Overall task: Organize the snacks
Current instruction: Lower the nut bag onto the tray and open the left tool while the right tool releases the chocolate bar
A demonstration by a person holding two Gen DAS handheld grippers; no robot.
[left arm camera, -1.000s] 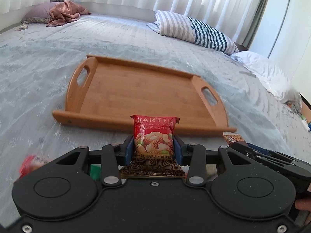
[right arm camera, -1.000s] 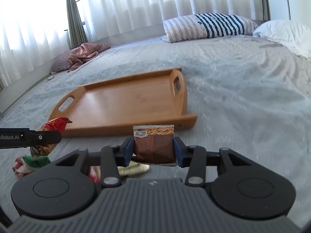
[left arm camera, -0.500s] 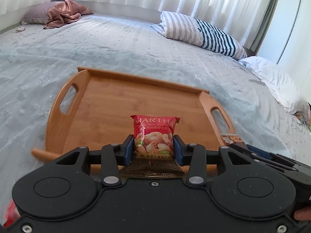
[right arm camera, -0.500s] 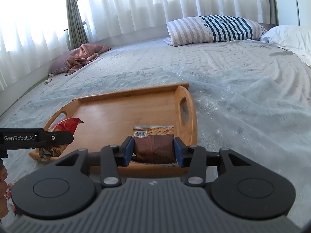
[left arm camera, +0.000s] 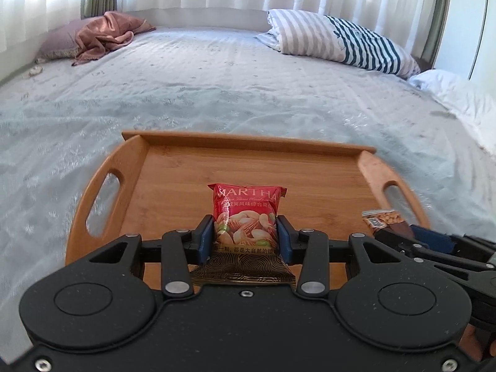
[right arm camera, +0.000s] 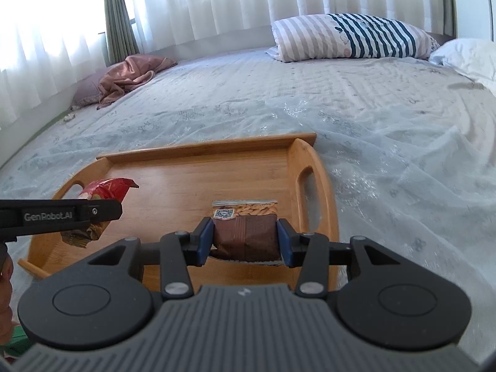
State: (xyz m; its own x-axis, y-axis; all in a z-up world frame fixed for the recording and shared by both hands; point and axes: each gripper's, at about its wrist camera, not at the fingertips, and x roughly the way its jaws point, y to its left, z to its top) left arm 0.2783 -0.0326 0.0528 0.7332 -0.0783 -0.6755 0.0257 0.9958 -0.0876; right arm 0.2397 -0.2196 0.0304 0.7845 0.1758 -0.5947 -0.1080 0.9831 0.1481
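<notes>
On your left, the left gripper (left arm camera: 245,235) has its blue pads clamped on the sides of a red foil packet of mixed nuts (left arm camera: 246,217), which stands upright between them above the near middle of the rectangular bamboo tray with cut-out handles (left arm camera: 161,183) that sits on the pale grey bedspread (left arm camera: 217,83). To the right, your right gripper (right arm camera: 245,238) pinches a brown snack bar wrapper with a printed nut band on top (right arm camera: 245,232), held above the tray floor close to its right handle. You are in the carrying step: both snacks are over the tray but, as far as these views show, neither rests on the wood yet, and the tray floor that shows is bare. The next move calls for lowering each packet until its bottom edge meets the bamboo, then parting the pads to release it. Keep the two well apart so they don't overlap, and lay the red packet flat, since it would likely topple if left standing.
</notes>
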